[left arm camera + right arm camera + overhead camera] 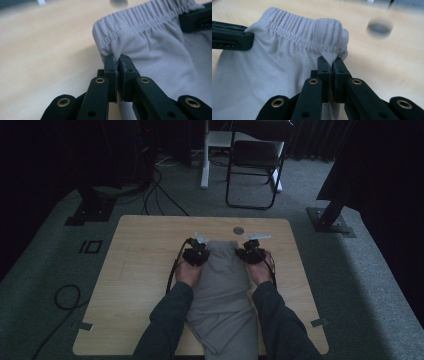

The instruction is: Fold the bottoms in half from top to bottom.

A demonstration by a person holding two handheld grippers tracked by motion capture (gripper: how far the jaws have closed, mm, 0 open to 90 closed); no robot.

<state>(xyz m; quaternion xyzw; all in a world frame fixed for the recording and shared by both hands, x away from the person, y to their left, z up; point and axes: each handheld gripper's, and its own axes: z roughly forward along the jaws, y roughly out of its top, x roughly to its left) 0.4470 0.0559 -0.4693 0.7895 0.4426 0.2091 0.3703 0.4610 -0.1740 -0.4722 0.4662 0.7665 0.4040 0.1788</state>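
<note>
Grey pants (220, 290), long axis near-far on table, waistband far, w/ tongs clamped.

The shorts (220, 285) lie lengthwise on the table (135, 270), waistband at the far end, a chair (255, 155) behind the table

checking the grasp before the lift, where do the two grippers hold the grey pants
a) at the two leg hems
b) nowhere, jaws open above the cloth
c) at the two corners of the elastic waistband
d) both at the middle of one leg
c: the left gripper and the right gripper are each shut on a waistband corner of the grey pants.
</note>
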